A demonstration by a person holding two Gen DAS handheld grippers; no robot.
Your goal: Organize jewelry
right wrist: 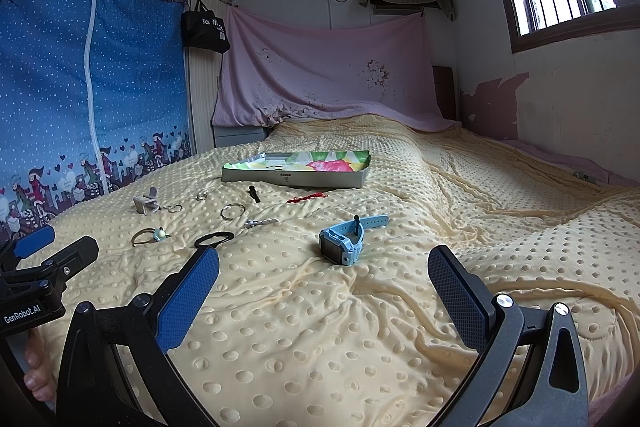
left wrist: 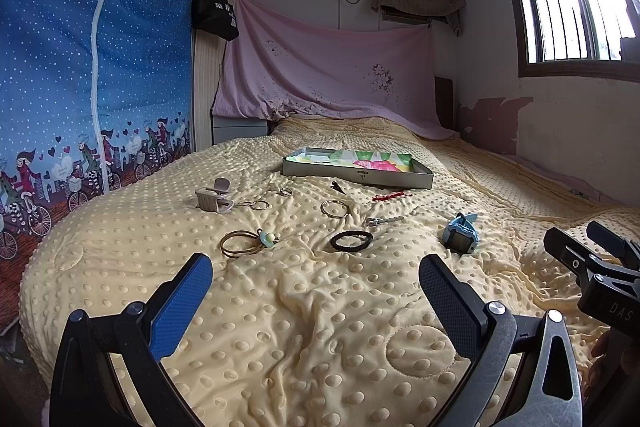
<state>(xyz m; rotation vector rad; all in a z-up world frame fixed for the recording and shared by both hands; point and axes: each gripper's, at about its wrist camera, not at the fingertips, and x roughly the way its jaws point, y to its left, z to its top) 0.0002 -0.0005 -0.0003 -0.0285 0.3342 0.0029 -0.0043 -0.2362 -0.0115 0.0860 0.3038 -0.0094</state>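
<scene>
I hold both the left gripper [left wrist: 316, 267] and right gripper [right wrist: 324, 263] low over the bed [left wrist: 320, 327], fingers spread wide, gripping nothing. Jewelry lies scattered mid-frame: black hair tie [left wrist: 351, 240], blue watch [right wrist: 340, 241], metal ring [left wrist: 334, 207], short of the shallow box [left wrist: 356, 175]. Bare quilt fills the lower frame between fingers and items.

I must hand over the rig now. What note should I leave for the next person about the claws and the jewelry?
Left claw: open, empty, over the yellow blanket.
Right claw: open, empty, pointing toward the blue watch.
Loose on the blanket: black hair tie, brown hair tie with charm, metal ring, red string, black clip.
Box sits farther back.
Done: no item visibly moved yet.
Left: put all items in the box.
</scene>
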